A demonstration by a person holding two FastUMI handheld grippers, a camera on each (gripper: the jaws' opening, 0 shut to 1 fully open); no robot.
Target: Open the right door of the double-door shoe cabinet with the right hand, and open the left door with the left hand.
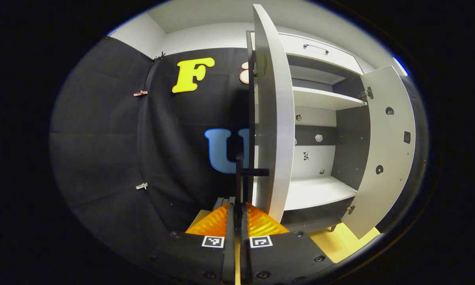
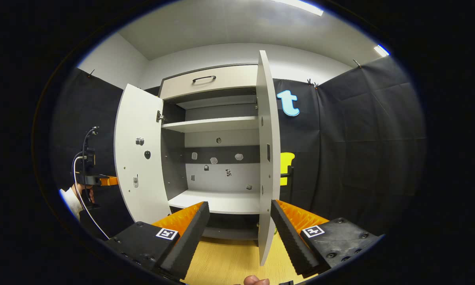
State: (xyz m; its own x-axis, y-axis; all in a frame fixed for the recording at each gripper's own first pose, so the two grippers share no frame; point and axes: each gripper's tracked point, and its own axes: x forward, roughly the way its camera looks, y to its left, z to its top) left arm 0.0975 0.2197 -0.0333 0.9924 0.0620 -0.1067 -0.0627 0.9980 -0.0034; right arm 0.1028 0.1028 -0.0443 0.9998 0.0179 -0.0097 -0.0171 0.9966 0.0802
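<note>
Both doors already stand swung out: the left gripper (image 1: 235,221) has its fingers closed on the left door's handle (image 1: 248,172), while the right gripper (image 2: 239,233), fingers spread and empty, has the right door (image 2: 267,158) edge-on between them (upright, untouched).

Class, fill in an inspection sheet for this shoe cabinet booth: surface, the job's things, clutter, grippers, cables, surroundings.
Surface: yellow floor, bare where seen.
Job's things: shoe cabinet; left door and right door both swung open; shelves bare.
Clutter: nothing seen.
Grippers: left gripper shut on the left door's handle; right gripper open, touching nothing.
Cables: one cable hanging from the left gripper.
Surroundings: black cloth wall, white ceiling.
</note>
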